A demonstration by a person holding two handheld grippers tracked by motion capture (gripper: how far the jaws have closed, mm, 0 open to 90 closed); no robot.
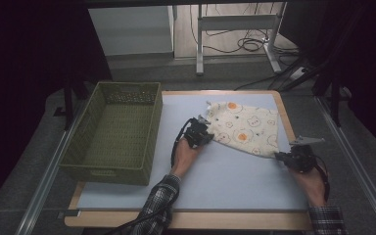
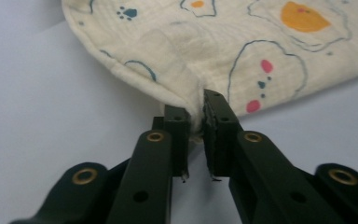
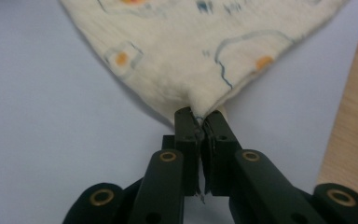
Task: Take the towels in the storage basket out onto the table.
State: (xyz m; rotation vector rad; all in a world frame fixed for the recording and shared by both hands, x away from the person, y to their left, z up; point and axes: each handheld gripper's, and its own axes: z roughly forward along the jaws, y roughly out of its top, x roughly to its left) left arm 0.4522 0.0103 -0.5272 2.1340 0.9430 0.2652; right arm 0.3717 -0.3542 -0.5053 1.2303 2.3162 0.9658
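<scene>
At the left of the desk (image 1: 127,196) stands an olive-green woven plastic basket (image 1: 111,131), its long side running away from the person and its right wall overlapping the pale blue mat (image 1: 225,176) that covers most of the wooden top. Just right of the basket, the left tool (image 1: 199,131) rests low over the mat, held by a hand in a plaid sleeve (image 1: 156,200); its black jaws are clenched on the near-left edge of a cream cloth (image 1: 245,128) printed with bear faces and orange spots. In the left gripper view the fabric's hem is pinched between the two jaws of that tool (image 2: 196,122), bunched into a small fold where they meet. The cloth lies spread flat on the far right part of the mat, reaching toward the desk's far edge. Further right, the right tool (image 1: 280,155) grips the cloth's near-right corner, close to the mat's right border. The right gripper view shows that corner drawn to a point and clamped tight between the jaws of the right tool (image 3: 199,122), with the wooden rim (image 3: 354,126) beside it.
</scene>
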